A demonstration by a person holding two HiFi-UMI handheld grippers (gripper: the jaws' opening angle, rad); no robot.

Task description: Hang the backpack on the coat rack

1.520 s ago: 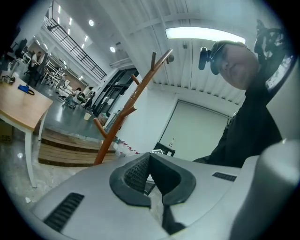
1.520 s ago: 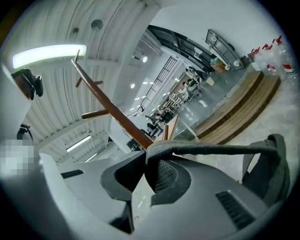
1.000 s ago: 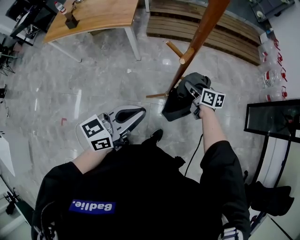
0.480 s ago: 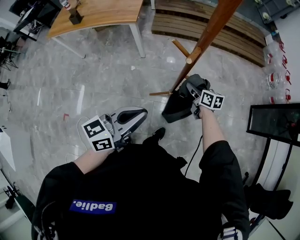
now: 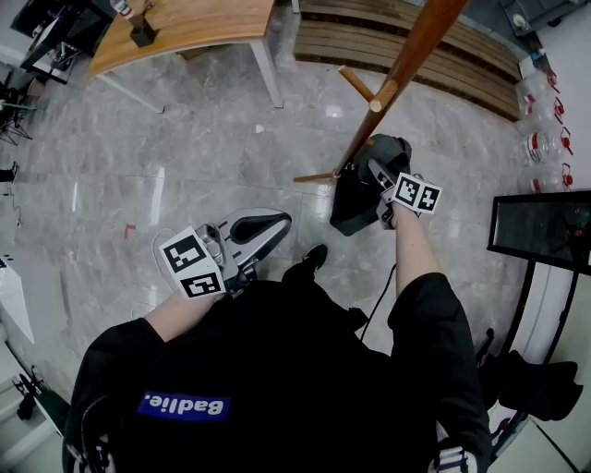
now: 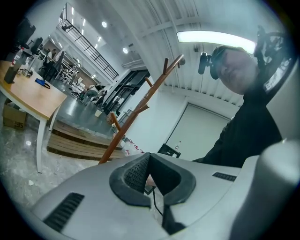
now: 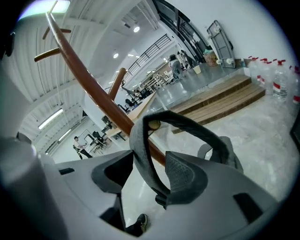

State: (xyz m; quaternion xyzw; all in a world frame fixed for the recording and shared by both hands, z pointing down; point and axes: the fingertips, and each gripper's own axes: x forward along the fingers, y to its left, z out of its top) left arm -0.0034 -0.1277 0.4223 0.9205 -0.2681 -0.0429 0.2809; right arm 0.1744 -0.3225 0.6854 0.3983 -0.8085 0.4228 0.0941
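The black backpack [image 5: 351,199] hangs against the slanting brown coat rack pole [image 5: 406,65], below a wooden peg [image 5: 369,95]. In the right gripper view its grey top strap [image 7: 140,154] loops over a peg tip [image 7: 153,124] on the pole [image 7: 89,79]. My right gripper [image 5: 371,172] [image 7: 147,173] sits at the backpack's top; its jaws are opening, the strap runs between them beside the right pad [image 7: 185,174], and the left pad stands apart. My left gripper [image 5: 263,229] [image 6: 149,161] is held level near my body, shut on nothing, away from the rack.
A wooden table [image 5: 185,28] stands at the upper left and a slatted wooden platform [image 5: 434,55] lies behind the rack. Water bottles [image 5: 536,92] line the right edge. A dark screen [image 5: 545,231] is at the right. A rack foot [image 5: 314,176] crosses the marble floor.
The right gripper and the backpack have shifted slightly toward the rack pole. The left gripper has stayed where it was.
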